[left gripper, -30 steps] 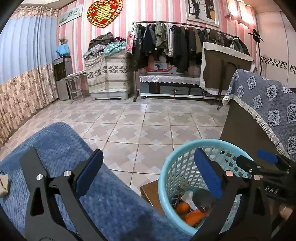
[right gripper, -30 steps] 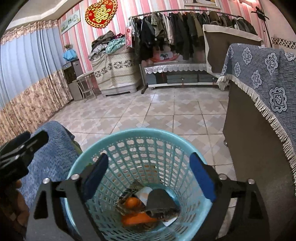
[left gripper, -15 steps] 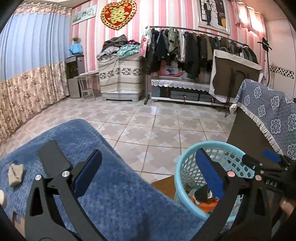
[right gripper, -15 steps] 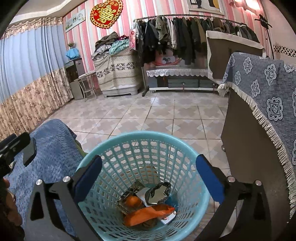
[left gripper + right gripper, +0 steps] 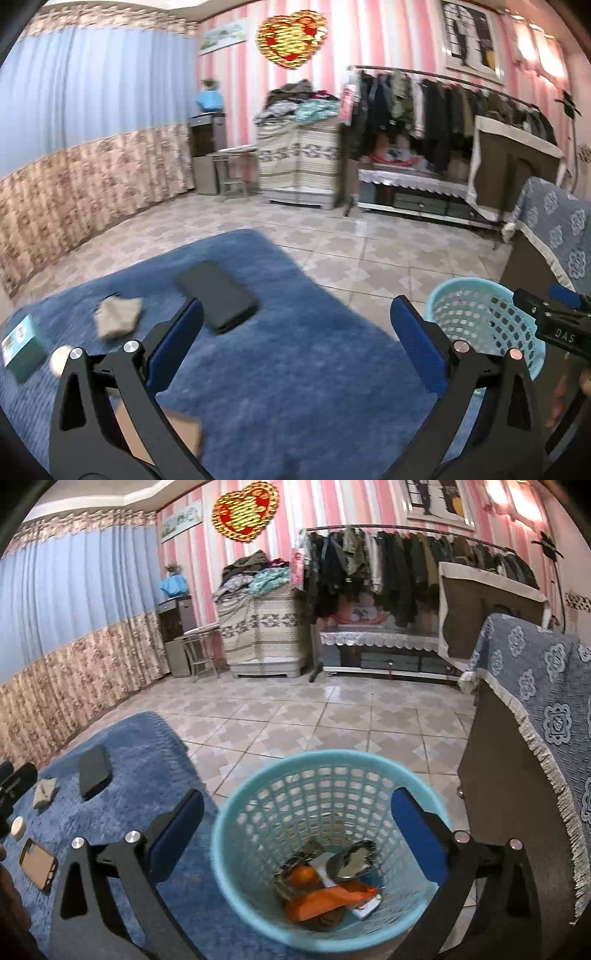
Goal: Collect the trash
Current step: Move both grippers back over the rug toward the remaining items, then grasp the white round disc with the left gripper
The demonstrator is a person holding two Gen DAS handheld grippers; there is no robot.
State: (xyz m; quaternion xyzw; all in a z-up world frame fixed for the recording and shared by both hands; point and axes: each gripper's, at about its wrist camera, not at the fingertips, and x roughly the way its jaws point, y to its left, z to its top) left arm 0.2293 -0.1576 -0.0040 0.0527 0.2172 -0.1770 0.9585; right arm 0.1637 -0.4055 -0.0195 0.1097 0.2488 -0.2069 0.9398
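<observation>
My right gripper hangs open just above the turquoise basket; nothing sits between its pads. Inside the basket lie an orange wrapper, an orange fruit and a dark crumpled wrapper. My left gripper is open and empty over the blue blanket. Ahead of it to the left lies a crumpled beige paper, with a small white cap nearer its left finger. The basket stands at the right in the left wrist view, beside the right gripper's tip.
On the blanket are a black phone, a teal box and a brown-cased phone. A cabinet under a grey patterned cloth stands right of the basket. Tiled floor stretches to a clothes rack at the far wall.
My left gripper has swung left, away from the basket and over the blanket, bringing the phone, paper and box into view. The right gripper drew back slightly; the dark wrapper settled in the basket.
</observation>
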